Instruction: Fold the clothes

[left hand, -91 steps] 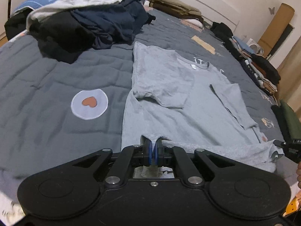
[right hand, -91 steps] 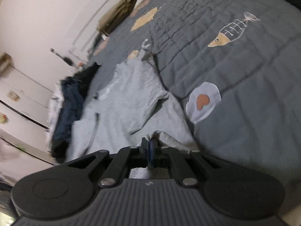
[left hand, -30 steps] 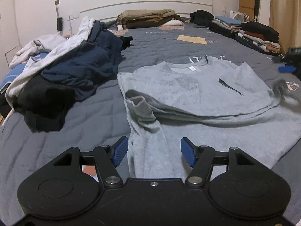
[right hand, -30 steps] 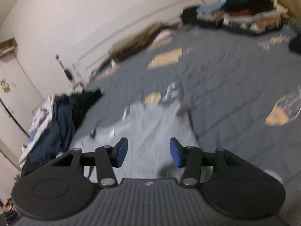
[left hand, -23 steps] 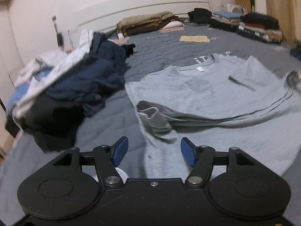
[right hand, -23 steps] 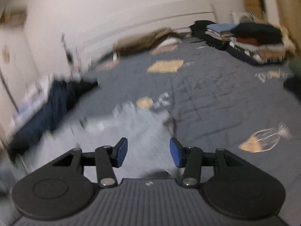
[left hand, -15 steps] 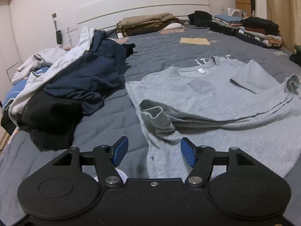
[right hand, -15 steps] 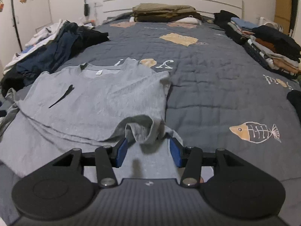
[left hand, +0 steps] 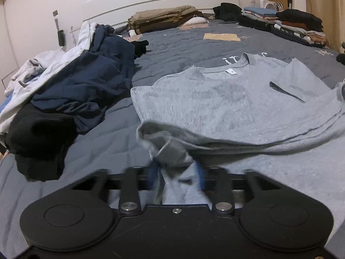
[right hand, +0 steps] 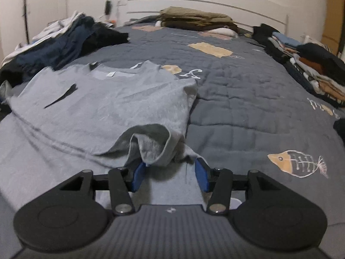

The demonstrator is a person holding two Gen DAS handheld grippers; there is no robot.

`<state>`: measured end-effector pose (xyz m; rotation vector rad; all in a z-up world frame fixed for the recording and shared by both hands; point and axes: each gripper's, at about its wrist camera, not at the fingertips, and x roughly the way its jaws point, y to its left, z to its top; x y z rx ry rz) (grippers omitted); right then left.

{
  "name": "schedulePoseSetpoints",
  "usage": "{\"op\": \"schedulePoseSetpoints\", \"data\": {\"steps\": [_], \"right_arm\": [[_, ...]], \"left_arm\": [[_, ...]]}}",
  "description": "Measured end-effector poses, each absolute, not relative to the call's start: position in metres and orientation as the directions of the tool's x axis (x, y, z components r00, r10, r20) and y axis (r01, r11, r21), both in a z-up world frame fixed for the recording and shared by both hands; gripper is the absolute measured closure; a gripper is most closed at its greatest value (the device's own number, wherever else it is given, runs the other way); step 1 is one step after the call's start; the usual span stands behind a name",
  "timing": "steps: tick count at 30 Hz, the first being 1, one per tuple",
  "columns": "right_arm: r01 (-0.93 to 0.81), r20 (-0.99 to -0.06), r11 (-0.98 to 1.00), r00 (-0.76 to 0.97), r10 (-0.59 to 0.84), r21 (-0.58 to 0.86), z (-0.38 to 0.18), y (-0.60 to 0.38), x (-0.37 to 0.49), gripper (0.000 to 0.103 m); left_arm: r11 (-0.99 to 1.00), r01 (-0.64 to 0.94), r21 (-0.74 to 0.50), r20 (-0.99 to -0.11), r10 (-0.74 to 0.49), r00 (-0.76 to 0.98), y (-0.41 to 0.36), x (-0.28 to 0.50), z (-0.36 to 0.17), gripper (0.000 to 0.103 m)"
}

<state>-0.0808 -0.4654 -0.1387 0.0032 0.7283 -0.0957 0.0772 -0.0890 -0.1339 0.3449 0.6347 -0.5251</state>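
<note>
Quilted grey bedspread (right hand: 248, 90), soft grey T-shirt (right hand: 112, 105) folded flat, rumpled sleeve (right hand: 151, 144)

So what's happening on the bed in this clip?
A person with a handheld gripper in each hand is folding a grey T-shirt spread on a quilted grey bedspread. The shirt is already folded partway. The left gripper and right gripper each sit at a bunched sleeve at the shirt's near edge, jaws open around the cloth, nothing gripped. An unfolded pile of dark clothes lies to one side; folded stacks line the other.
</note>
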Motion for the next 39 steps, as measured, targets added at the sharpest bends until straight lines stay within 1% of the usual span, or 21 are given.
{"op": "schedulePoseSetpoints", "data": {"steps": [1, 3, 5, 6, 8, 11, 12, 14, 16, 17, 20, 22, 23, 24, 25, 26, 27, 29, 31, 33, 39], "right_arm": [[0.101, -0.668, 0.995, 0.739, -0.088, -0.019, -0.141, -0.466, -0.077, 0.065], [0.128, -0.673, 0.992, 0.734, -0.091, 0.004, -0.145, -0.467, -0.07, 0.086], [0.164, -0.67, 0.986, 0.736, -0.094, 0.042, -0.145, -0.473, -0.064, 0.097], [0.185, -0.665, 0.981, 0.741, -0.095, 0.066, -0.143, -0.477, -0.061, 0.098], [0.227, -0.642, 0.967, 0.76, -0.101, 0.118, -0.138, -0.484, -0.058, 0.099], [0.294, -0.577, 0.937, 0.805, -0.135, 0.191, -0.127, -0.494, -0.057, 0.1], [0.316, -0.55, 0.923, 0.821, -0.152, 0.217, -0.123, -0.497, -0.058, 0.1], [0.343, -0.517, 0.905, 0.838, -0.173, 0.252, -0.118, -0.502, -0.057, 0.1], [0.366, -0.492, 0.887, 0.849, -0.193, 0.282, -0.113, -0.507, -0.056, 0.1], [0.368, -0.514, 0.89, 0.837, -0.189, 0.271, -0.115, -0.508, -0.053, 0.099], [0.381, -0.608, 0.893, 0.776, -0.168, 0.24, -0.125, -0.509, -0.046, 0.096], [0.382, -0.639, 0.892, 0.754, -0.151, 0.24, -0.125, -0.511, -0.046, 0.095], [0.388, -0.645, 0.888, 0.75, -0.148, 0.248, -0.122, -0.512, -0.048, 0.094], [0.393, -0.638, 0.881, 0.756, -0.146, 0.263, -0.116, -0.511, -0.054, 0.092], [0.397, -0.631, 0.875, 0.762, -0.145, 0.279, -0.11, -0.511, -0.059, 0.09], [0.401, -0.623, 0.868, 0.768, -0.145, 0.292, -0.104, -0.509, -0.065, 0.085], [0.404, -0.615, 0.865, 0.774, -0.149, 0.299, -0.097, -0.506, -0.071, 0.075], [0.394, -0.594, 0.862, 0.792, -0.141, 0.319, -0.084, -0.496, -0.083, 0.062], [0.37, -0.574, 0.861, 0.811, -0.117, 0.348, -0.074, -0.484, -0.094, 0.059], [0.331, -0.576, 0.851, 0.816, -0.042, 0.407, -0.078, -0.461, -0.1, 0.057], [0.217, -0.554, 0.789, 0.813, 0.18, 0.575, -0.089, -0.394, -0.12, 0.055]], "left_arm": [[0.826, 0.55, 0.127, -0.636, -0.357, 0.684, -0.086, 0.08, -0.132, 0.081], [0.845, 0.527, 0.089, -0.633, -0.361, 0.685, -0.081, 0.085, -0.128, 0.089], [0.857, 0.509, 0.083, -0.61, -0.361, 0.705, -0.075, 0.086, -0.122, 0.091], [0.861, 0.502, 0.079, -0.599, -0.361, 0.714, -0.072, 0.086, -0.119, 0.094], [0.88, 0.47, 0.07, -0.572, -0.351, 0.742, -0.066, 0.087, -0.11, 0.095], [0.903, 0.426, 0.057, -0.542, -0.33, 0.772, -0.054, 0.091, -0.101, 0.096], [0.91, 0.41, 0.055, -0.534, -0.32, 0.782, -0.05, 0.093, -0.098, 0.1], [0.924, 0.379, 0.05, -0.518, -0.301, 0.801, -0.043, 0.095, -0.092, 0.1], [0.936, 0.35, 0.03, -0.538, -0.28, 0.795, -0.033, 0.103, -0.091, 0.1], [0.94, 0.34, 0.018, -0.55, -0.275, 0.788, -0.029, 0.106, -0.092, 0.1], [0.93, 0.365, -0.051, -0.592, -0.322, 0.739, -0.023, 0.098, -0.092, 0.099], [0.92, 0.379, -0.098, -0.616, -0.356, 0.703, -0.02, 0.092, -0.091, 0.097], [0.914, 0.386, -0.122, -0.627, -0.372, 0.684, -0.018, 0.09, -0.091, 0.088], [0.91, 0.39, -0.144, -0.624, -0.389, 0.678, -0.017, 0.083, -0.09, 0.073], [0.902, 0.4, -0.163, -0.611, -0.41, 0.677, -0.014, 0.072, -0.089, 0.066], [0.895, 0.415, -0.166, -0.602, -0.425, 0.676, -0.014, 0.062, -0.086, 0.061], [0.886, 0.437, -0.154, -0.596, -0.436, 0.674, -0.016, 0.053, -0.084, 0.061], [0.872, 0.473, -0.127, -0.588, -0.45, 0.672, -0.02, 0.036, -0.081, 0.061], [0.864, 0.493, -0.101, -0.584, -0.453, 0.674, -0.022, 0.022, -0.082, 0.061], [0.863, 0.496, -0.095, -0.59, -0.45, 0.671, -0.019, 0.011, -0.086, 0.061], [0.86, 0.5, -0.105, -0.611, -0.452, 0.65, -0.012, -0.028, -0.098, 0.061]]}}
